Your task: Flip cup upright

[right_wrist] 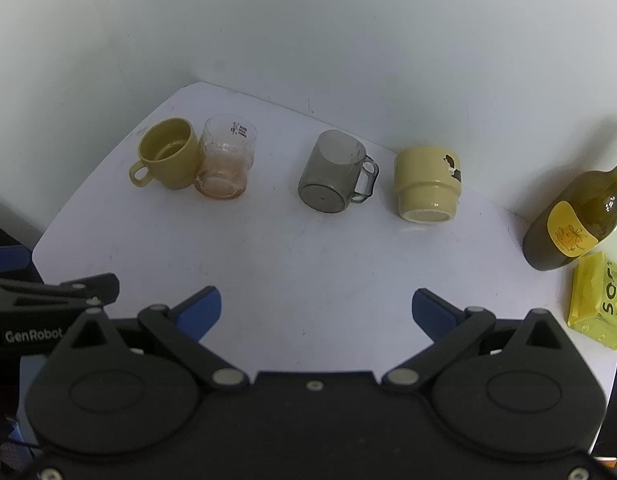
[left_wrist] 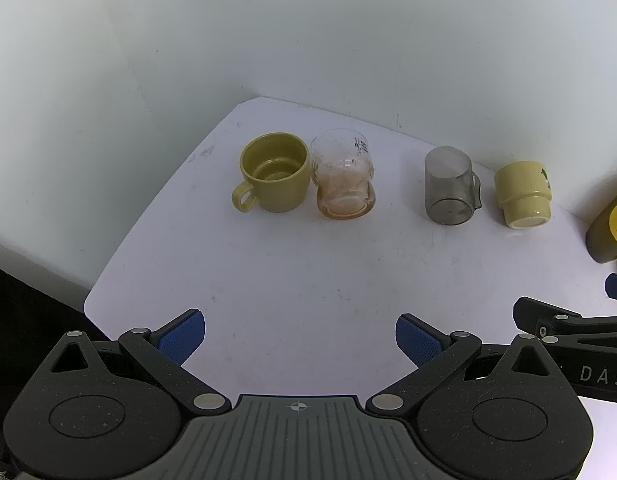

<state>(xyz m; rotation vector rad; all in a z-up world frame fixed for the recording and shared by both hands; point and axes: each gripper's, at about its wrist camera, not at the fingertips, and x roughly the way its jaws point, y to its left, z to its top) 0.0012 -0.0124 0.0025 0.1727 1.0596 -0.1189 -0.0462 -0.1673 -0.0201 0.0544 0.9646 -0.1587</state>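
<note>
Several cups stand in a row at the back of the white table [left_wrist: 292,264]. An olive mug [left_wrist: 273,178] [right_wrist: 170,158] and a clear glass [left_wrist: 344,174] [right_wrist: 225,158] stand upright and touch each other. A smoky grey glass mug [left_wrist: 450,186] [right_wrist: 334,172] and a pale yellow cup [left_wrist: 522,194] [right_wrist: 426,186] appear upside down, bases up. My left gripper [left_wrist: 300,338] and right gripper [right_wrist: 316,314] are both open and empty, near the table's front edge, well short of the cups.
A dark green bottle with a yellow label [right_wrist: 576,220] [left_wrist: 610,232] and a yellow packet [right_wrist: 598,300] lie at the right. White walls [left_wrist: 308,40] close the back and left. The table edge drops off at the left front.
</note>
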